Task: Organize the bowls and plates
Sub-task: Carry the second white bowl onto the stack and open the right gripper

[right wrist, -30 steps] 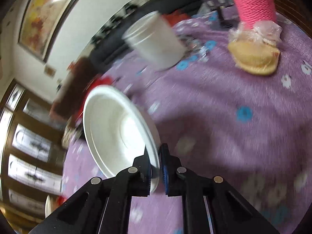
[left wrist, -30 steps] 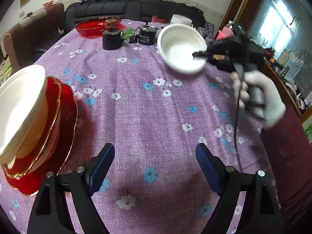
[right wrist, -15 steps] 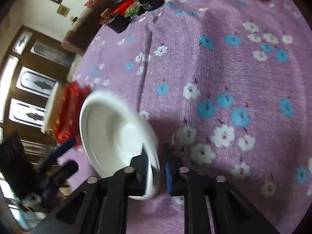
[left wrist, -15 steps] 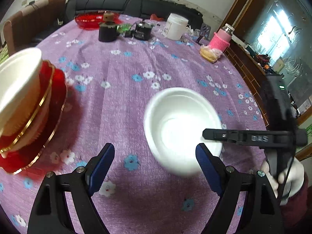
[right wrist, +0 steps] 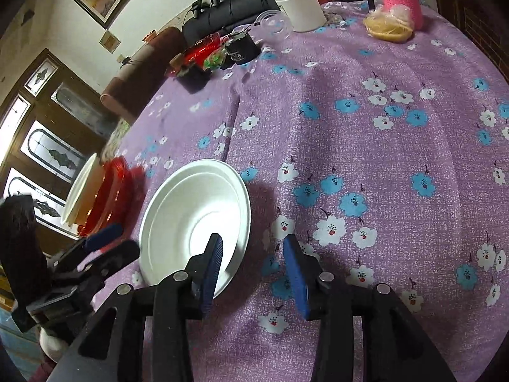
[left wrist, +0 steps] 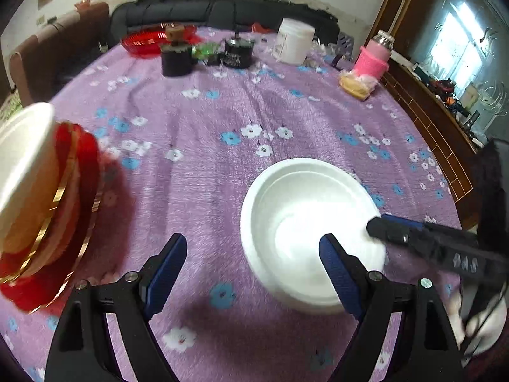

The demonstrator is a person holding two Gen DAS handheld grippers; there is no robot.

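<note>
A white bowl [left wrist: 305, 229] rests on the purple flowered tablecloth near the front; it also shows in the right wrist view [right wrist: 197, 219]. My right gripper [right wrist: 253, 258] is open, its jaws astride the bowl's near rim and not clamping it; it also shows in the left wrist view [left wrist: 391, 226]. My left gripper [left wrist: 254, 264] is open and empty, low over the cloth just left of the bowl. A stack of red gold-rimmed plates [left wrist: 73, 210] with a white bowl [left wrist: 22, 159] on top stands at the left; the stack also shows in the right wrist view [right wrist: 108, 194].
At the table's far side stand a red plate [left wrist: 146, 39], a black cup [left wrist: 176, 59], a black jar [left wrist: 237, 52], a white tub [left wrist: 294, 44], a pink-sleeved bottle [left wrist: 373, 55] and a bagged bun [left wrist: 354, 84]. A dark sofa [left wrist: 222, 12] lies beyond.
The right gripper carried the white bowl from the far side down to the cloth near the front and opened, letting go of it. The left gripper stayed open.
</note>
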